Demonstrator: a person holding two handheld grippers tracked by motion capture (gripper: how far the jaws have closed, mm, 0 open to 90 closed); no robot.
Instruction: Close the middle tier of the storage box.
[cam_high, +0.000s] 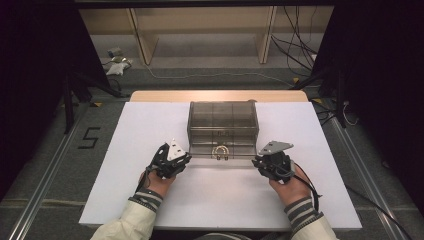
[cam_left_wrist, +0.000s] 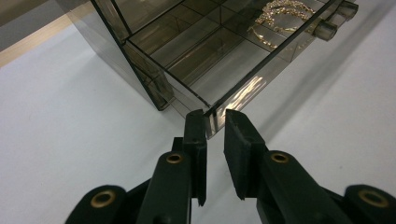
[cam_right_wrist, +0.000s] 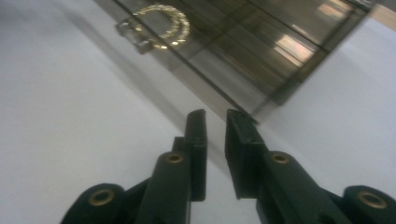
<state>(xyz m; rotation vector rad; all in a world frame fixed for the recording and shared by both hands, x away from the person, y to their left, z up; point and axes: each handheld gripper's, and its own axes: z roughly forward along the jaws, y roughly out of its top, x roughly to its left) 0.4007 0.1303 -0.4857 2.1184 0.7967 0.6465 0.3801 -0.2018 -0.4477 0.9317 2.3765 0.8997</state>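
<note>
**Both tongs at the front corners of a smoked plastic drawer box**

High view: the box (cam_high: 223, 127) sat on a white board (cam_high: 125, 165), between the two tongs and just ahead of them. Left tongs (cam_high: 176, 159) were at its front left corner, right tongs (cam_high: 261, 161) at its front right corner. Each hand (cam_high: 156, 184) came up from the bottom edge in a striped cuff. Box long axis ran side to side, from one pair of tongs to the other; its front edge faced the person. Jaw gaps were too small to read from there.

Left gripper view gave the detail: left tongs (cam_left_wrist: 215, 116) had jaws slightly apart, straddling the corner of the pulled-out drawer (cam_left_wrist: 224, 56). Whether the pads pressed on the wall, cannot tell. Drawer dividers were visible, and gold jewellery (cam_left_wrist: 279, 16) lay in a compartment far ahead and to the right of the jaws, near two clear knobs (cam_left_wrist: 327, 30).

Right gripper view: right tongs (cam_right_wrist: 215, 116) also had a narrow gap between jaws, tips at the box's near corner, right jaw tip against the edge; grip not clear. A gold hoop (cam_right_wrist: 163, 23) showed ahead and left of the jaws, behind the tinted wall. View was blurry.
</note>
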